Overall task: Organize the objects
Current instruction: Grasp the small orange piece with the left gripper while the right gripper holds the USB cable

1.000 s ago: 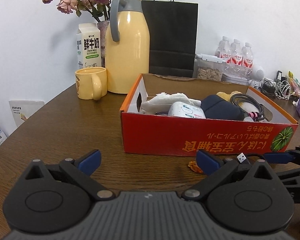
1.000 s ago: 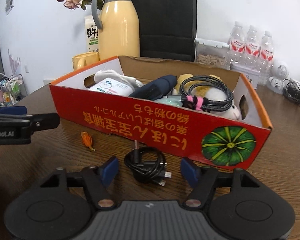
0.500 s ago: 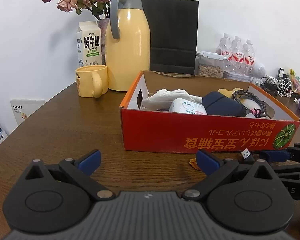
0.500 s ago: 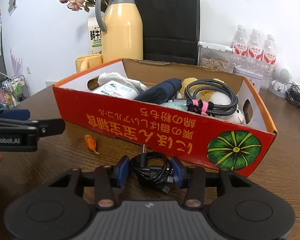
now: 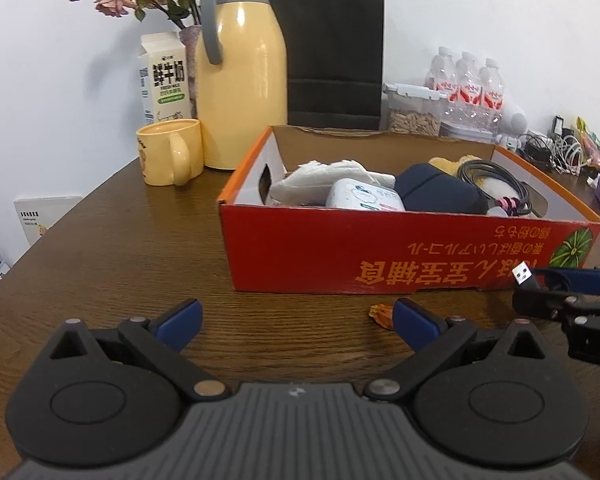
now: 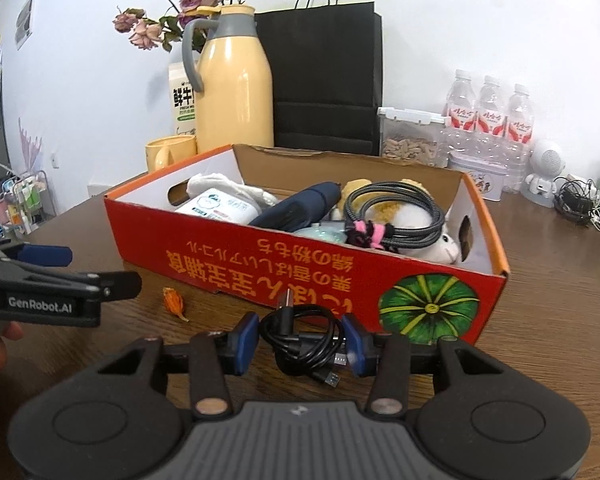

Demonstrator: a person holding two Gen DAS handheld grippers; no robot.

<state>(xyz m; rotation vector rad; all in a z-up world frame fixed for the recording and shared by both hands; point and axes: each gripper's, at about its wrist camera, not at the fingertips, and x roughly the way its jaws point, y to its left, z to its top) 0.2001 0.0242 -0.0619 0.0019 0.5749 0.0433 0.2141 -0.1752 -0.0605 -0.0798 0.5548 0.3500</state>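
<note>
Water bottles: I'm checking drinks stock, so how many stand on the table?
3, side by side in a row by the wall, right of the seed container: left water bottle, middle water bottle, right water bottle. More could be hidden behind them.

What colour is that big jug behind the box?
Pale yellow jug, grey handle; clearest in the left wrist view.

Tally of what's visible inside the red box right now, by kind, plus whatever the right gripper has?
In the red box:
Coiled braided cable: 1
Navy pouch: 1
White wipes pack: 1
White tissue or cloth: 1
Plush toy: 1, partly hidden
In the right gripper:
Black USB cable: 1
Total: 6
</note>
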